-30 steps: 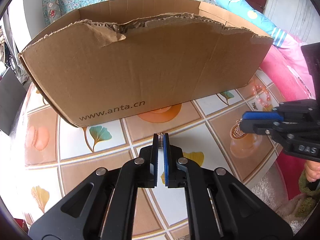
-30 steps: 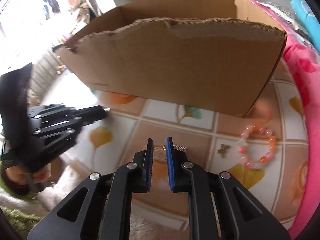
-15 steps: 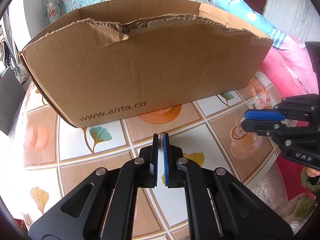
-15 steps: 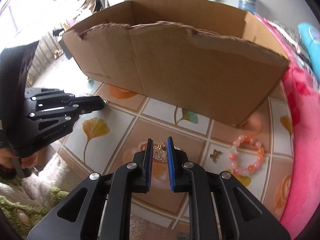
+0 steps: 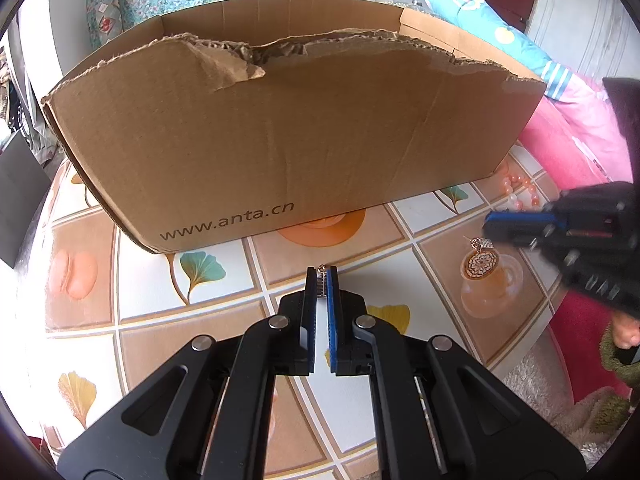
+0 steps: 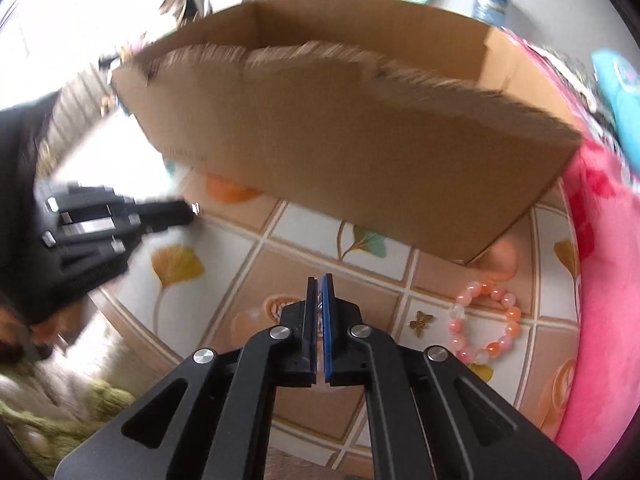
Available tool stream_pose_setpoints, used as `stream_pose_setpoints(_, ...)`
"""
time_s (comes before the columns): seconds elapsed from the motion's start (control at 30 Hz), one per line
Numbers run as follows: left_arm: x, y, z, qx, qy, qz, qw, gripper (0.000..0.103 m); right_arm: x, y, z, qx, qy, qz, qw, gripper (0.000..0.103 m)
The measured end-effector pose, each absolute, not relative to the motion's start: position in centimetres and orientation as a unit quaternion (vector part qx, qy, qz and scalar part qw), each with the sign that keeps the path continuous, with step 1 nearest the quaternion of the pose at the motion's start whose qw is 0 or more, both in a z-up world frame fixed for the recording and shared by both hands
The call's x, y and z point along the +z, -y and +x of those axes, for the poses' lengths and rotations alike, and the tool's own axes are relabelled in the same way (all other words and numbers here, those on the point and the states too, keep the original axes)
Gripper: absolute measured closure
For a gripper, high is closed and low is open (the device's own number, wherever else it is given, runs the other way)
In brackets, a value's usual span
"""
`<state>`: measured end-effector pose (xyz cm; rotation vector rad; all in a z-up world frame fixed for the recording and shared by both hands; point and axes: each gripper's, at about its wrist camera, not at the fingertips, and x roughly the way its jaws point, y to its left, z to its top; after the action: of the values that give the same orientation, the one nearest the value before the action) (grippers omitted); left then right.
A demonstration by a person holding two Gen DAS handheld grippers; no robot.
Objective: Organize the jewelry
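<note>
My left gripper (image 5: 321,280) hovers above the table in front of the cardboard box (image 5: 280,140), shut on a small silver earring (image 5: 321,276) that peeks out at the fingertips. In the right wrist view the left gripper (image 6: 188,212) shows at the left edge. My right gripper (image 6: 319,284) is closing to a thin slit on a second silver earring (image 5: 484,243), which hangs under its blue pad (image 5: 516,218) in the left wrist view. A pink bead bracelet (image 6: 486,322) and a gold butterfly charm (image 6: 419,320) lie on the table to its right.
The box (image 6: 360,152) has a torn top edge and stands across the back of the round table (image 5: 152,292), which has a tile-print cloth. Pink bedding (image 6: 600,280) borders the table's right side. A person's hand and green sleeve (image 5: 620,344) show at the right.
The right gripper's jaws have closed from a narrow gap to nearly touching, and it has shifted slightly, leaving the view blurred. The left gripper has kept still with its earring.
</note>
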<state>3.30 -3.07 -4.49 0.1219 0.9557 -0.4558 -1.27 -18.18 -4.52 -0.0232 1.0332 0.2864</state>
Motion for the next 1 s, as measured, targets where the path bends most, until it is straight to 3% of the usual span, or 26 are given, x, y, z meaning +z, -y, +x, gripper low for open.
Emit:
stream_pose_setpoints(0.2, -4.6, 3.0, 3.2, -0.218, -0.453, 0.058, 0.862, 0.099, -2.5, 21.3, -1.0, 0.15, -0.471, 0.088, 0.865, 0.101)
stream_pose_setpoints(0.4, -4.6, 3.0, 3.1, -0.218, -0.453, 0.057, 0.863, 0.099, -4.0, 19.6, -1.5, 0.154, -0.497, -0.006, 0.854, 0.097)
stream_pose_setpoints(0.47, -4.6, 3.0, 3.2, -0.218, -0.453, 0.057, 0.862, 0.099, -4.7, 19.1, -1.5, 0.152, -0.505, -0.04, 0.848, 0.08)
stream_pose_setpoints(0.57, -4.6, 2.9, 3.2, -0.218, -0.453, 0.056, 0.862, 0.099, -5.6, 18.3, -1.5, 0.153, -0.507, -0.079, 0.845, 0.072)
stream_pose_setpoints(0.73, -4.6, 2.9, 3.1, -0.218, -0.453, 0.056, 0.862, 0.099, -6.7, 17.8, -1.4, 0.163, -0.523, -0.119, 0.828, 0.073)
stream_pose_setpoints(0.87, -4.6, 2.9, 3.2, -0.218, -0.453, 0.056, 0.862, 0.099, -6.7, 17.5, -1.5, 0.183, -0.533, -0.118, 0.818, 0.097)
stream_pose_setpoints(1.0, -4.6, 2.8, 3.2, -0.219, -0.453, 0.054, 0.863, 0.099, -6.5, 18.4, -1.7, 0.182, -0.541, -0.073, 0.818, 0.098)
